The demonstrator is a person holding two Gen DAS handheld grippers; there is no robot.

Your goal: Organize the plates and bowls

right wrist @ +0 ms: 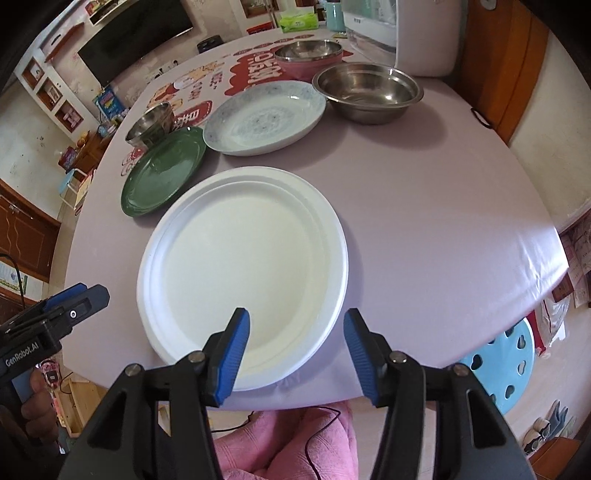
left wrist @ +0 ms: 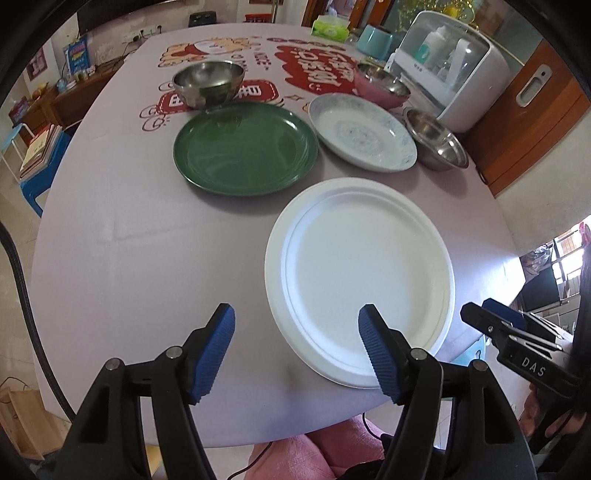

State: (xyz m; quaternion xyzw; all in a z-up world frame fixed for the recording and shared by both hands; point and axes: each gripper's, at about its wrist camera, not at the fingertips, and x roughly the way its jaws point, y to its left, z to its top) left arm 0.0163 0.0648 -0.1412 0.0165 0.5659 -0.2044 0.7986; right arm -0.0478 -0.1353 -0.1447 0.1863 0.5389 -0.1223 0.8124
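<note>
A white plate (left wrist: 362, 280) (right wrist: 243, 273) with a doubled rim, perhaps two stacked, lies at the table's near edge. Behind it sit a green plate (left wrist: 245, 147) (right wrist: 162, 177) and a blue-patterned plate (left wrist: 362, 131) (right wrist: 264, 118). Further back are a steel bowl (left wrist: 208, 83) (right wrist: 151, 123), a pink bowl (left wrist: 382, 86) (right wrist: 308, 59) and a wide steel basin (left wrist: 436, 138) (right wrist: 367, 92). My left gripper (left wrist: 296, 317) hovers open over the white plate's near left rim. My right gripper (right wrist: 296, 321) hovers open over its near right rim. Neither holds anything.
The lilac tablecloth (left wrist: 147, 240) covers a round table. A white appliance (left wrist: 454, 66), a teal canister (left wrist: 375, 38) and a tissue box (left wrist: 330, 27) stand at the back right. A light blue stool (right wrist: 506, 369) is beside the near right edge; a pink-clad lap (right wrist: 295, 443) is below it.
</note>
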